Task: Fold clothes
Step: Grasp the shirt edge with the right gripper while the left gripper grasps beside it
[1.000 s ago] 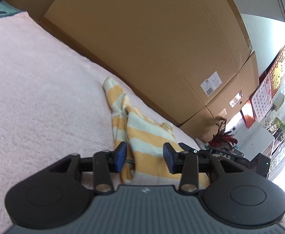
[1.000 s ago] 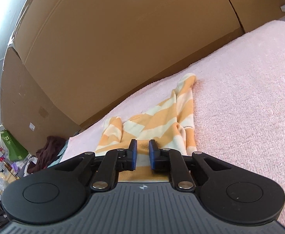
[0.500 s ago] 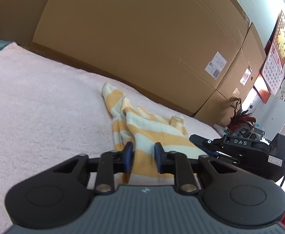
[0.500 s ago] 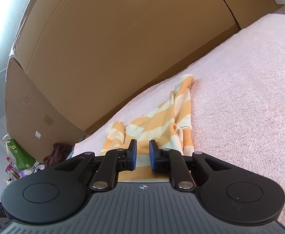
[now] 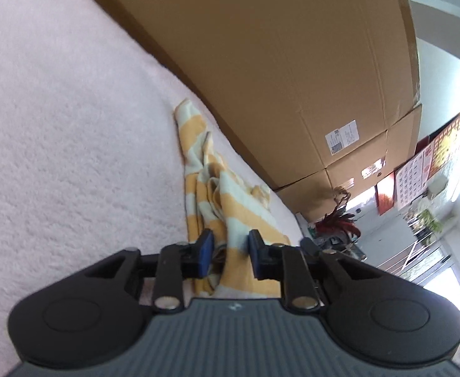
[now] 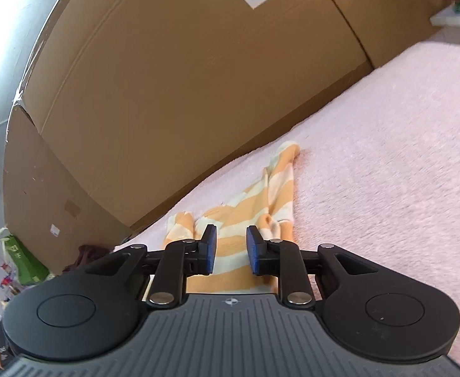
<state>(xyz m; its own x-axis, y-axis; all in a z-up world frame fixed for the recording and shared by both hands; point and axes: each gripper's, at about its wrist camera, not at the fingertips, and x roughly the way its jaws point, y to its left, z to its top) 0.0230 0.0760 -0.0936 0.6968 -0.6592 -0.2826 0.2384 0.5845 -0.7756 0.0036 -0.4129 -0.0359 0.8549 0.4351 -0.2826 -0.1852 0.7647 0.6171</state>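
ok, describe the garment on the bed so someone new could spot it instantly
Start at the big cardboard boxes standing along the far edge of the pale pink fleece blanket. Just in front of them, on the blanket, lies the garment, bunched and crumpled rather than flat. It is the only patterned thing there: broad orange-yellow and cream stripes against plain pink and brown.

Fuzzy pink blanket [image 5: 57, 132], soft knit garment [image 5: 226, 201], matt cardboard [image 5: 277, 62]
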